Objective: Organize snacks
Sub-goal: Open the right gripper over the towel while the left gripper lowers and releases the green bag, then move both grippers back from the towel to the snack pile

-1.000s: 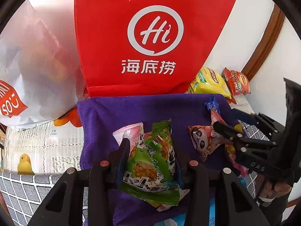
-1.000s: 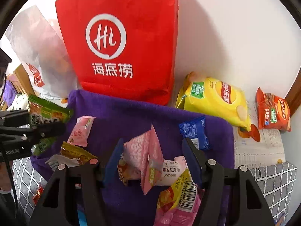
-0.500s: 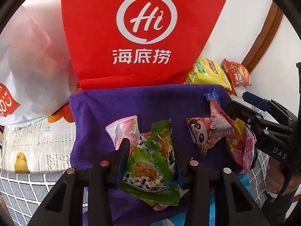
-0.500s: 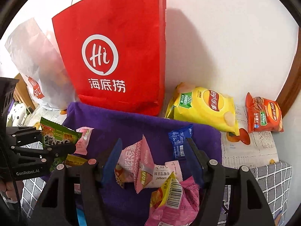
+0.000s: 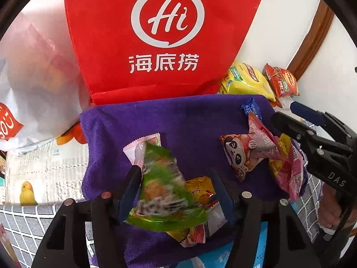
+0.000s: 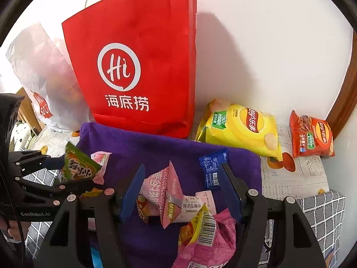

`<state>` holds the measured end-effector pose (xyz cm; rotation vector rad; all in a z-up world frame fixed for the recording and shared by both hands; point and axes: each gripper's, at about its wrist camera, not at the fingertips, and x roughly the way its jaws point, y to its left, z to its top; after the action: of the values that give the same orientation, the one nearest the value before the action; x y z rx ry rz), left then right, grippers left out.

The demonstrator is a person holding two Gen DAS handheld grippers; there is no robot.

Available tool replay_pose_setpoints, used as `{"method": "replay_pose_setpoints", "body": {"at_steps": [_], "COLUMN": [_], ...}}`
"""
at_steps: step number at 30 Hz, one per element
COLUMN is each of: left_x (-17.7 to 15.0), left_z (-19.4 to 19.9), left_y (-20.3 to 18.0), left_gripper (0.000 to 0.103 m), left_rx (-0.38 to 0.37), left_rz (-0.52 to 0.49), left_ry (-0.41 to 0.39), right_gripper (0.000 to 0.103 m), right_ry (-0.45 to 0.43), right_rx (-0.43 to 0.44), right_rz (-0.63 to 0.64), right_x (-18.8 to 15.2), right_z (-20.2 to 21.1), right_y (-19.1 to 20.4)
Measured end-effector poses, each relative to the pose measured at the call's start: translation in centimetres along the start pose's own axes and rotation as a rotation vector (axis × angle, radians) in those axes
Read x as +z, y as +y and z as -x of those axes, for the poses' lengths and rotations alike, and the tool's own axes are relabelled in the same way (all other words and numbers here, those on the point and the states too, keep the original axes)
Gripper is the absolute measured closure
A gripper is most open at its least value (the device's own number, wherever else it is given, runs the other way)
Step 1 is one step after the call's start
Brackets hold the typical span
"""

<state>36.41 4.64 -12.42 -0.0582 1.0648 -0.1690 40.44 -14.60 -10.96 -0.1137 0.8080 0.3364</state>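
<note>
Left gripper [image 5: 176,192] is opening its jaws, and the green snack packet [image 5: 164,192] between them is blurred and tilting toward the left finger, so it looks to be slipping free rather than pinched. Just beneath it lie a yellow-orange packet [image 5: 200,191] and a pale pink sachet [image 5: 142,145] just beyond the left fingertip, all on the purple towel [image 5: 191,120].

Right gripper [image 6: 181,192] stands spread, its 2 blue-padded fingers well apart on either side of a pink triangular packet [image 6: 167,192]; neither pad visibly presses it, so it seems to rest on the towel unheld. A blue wrapper [image 6: 212,169] sits just by the right finger's tip, and a crumpled pink bag with a barcode [image 6: 209,239] lies close under the jaws.

Beyond both grippers stands the red Haidilao bag [image 6: 138,67], with a yellow Lay's chip bag [image 6: 243,129] and a red Lay's bag [image 6: 312,134] off to the right by the wall.

Likely risks: the green packet may land on top of the yellow-orange one and mix the piles, or slide off the near towel edge, because it drops at a tilt. If the right gripper closes now, its right finger could catch the blue wrapper along with the pink packet. The 2 grippers work near each other over the same towel, so a sideways reach could knock them together.
</note>
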Motion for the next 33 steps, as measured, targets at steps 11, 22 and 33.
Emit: {"method": "replay_pose_setpoints", "body": {"at_steps": [11, 22, 33], "left_x": [0.2, -0.1, -1.0], "left_z": [1.7, 5.4, 9.7], "left_y": [0.1, -1.3, -4.9], "left_gripper": [0.026, 0.026, 0.026], "left_rx": [-0.018, -0.068, -0.048], "left_rz": [0.030, 0.011, -0.044], "left_ry": [-0.034, -0.070, -0.120], "right_gripper": [0.036, 0.035, 0.035], "right_ry": [-0.035, -0.045, -0.046], "right_rx": [-0.024, -0.078, -0.128], "right_rz": [-0.038, -0.013, -0.034], "right_x": [0.6, -1.1, -4.4], "right_z": [2.1, 7.2, 13.7], "right_y": [-0.3, 0.5, 0.2]}}
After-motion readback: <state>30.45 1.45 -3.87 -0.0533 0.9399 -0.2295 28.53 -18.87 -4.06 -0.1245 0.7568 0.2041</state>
